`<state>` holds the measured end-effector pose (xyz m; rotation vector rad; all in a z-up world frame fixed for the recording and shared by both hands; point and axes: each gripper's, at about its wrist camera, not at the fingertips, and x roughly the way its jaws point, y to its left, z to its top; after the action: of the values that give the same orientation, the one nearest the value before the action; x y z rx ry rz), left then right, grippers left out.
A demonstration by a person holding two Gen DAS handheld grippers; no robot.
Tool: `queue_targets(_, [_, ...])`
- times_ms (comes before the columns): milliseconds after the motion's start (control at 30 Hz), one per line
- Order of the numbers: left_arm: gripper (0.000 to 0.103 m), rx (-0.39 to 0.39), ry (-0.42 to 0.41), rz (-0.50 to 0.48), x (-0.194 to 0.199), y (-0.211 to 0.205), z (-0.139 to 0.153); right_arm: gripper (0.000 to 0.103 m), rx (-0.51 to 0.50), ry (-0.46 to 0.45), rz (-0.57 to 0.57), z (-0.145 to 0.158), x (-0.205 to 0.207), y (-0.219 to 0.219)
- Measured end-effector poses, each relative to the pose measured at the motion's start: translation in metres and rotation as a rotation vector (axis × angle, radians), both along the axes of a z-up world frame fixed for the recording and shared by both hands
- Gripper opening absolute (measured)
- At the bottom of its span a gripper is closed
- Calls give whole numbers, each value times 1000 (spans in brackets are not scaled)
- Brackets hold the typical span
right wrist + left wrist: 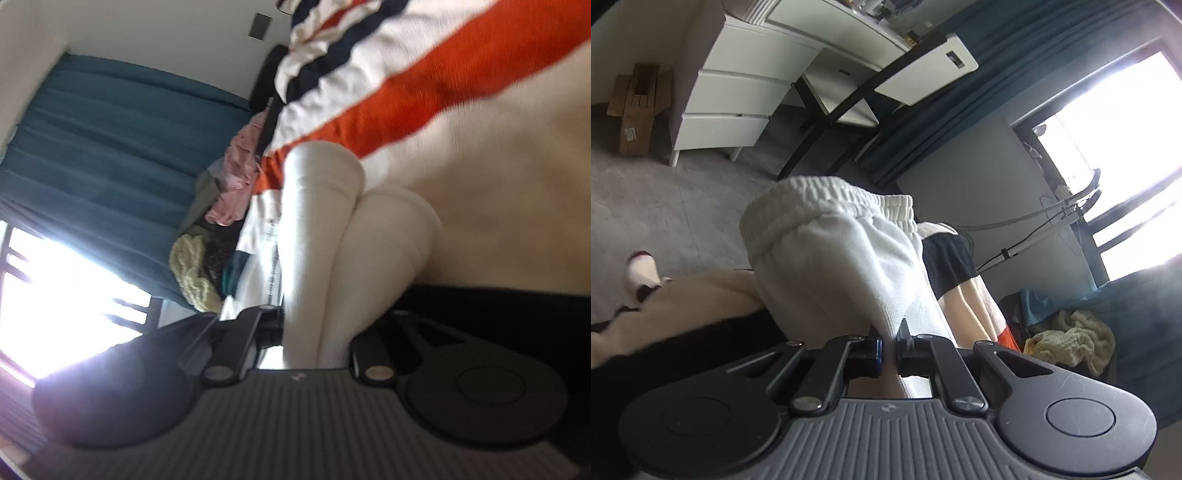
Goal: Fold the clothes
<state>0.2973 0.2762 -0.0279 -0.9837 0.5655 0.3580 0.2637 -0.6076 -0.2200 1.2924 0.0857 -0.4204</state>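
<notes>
A white garment with an elastic waistband (831,251) rises in front of the left wrist camera. My left gripper (889,343) is shut on its lower folds, with the cloth pinched between the two black fingers. In the right wrist view the same white cloth (332,229) bulges in two thick folds. My right gripper (303,328) is shut on it; the cloth hides the right finger. A cream garment with orange and navy stripes (424,74) lies behind the white one, and its black band and orange stripe (964,295) also show beyond the white cloth in the left wrist view.
A white drawer unit (731,96) and flat cardboard (635,107) stand on the grey floor. A shoe (642,273) shows at the left. Teal curtains (110,147) hang by a bright window. A pale yellow knit (1071,339) and a pink garment (240,166) lie in a pile of clothes.
</notes>
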Motion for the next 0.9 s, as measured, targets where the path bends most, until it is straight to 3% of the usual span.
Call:
queue_targets(133, [6, 19, -17, -27, -44, 17, 22, 12, -11, -25, 31, 22, -40, 1])
queue_targets(333, [6, 24, 26, -77, -131, 41, 37, 12, 24, 0, 39, 23, -113, 4])
queue_targets(400, [7, 39, 21, -109, -155, 44, 30, 12, 33, 42, 43, 18, -131, 2])
queue_targets(500, [7, 69, 35, -143, -179, 44, 12, 12, 131, 65, 32, 3, -149, 0])
queue_targets(567, [7, 51, 35, -179, -190, 45, -4, 12, 186, 47, 18, -3, -158, 1])
queue_targets(700, [10, 3, 21, -242, -214, 57, -15, 12, 186, 57, 22, -6, -159, -2])
queue_targets(733, [14, 4, 16, -254, -219, 57, -14, 12, 186, 61, 22, -6, -160, -3])
queue_targets(833, [45, 51, 7, -302, -239, 56, -1, 12, 195, 64, 21, -9, -163, -2])
queue_targets(900, [54, 114, 16, -340, -252, 54, 13, 12, 206, 59, 19, -10, -166, -2])
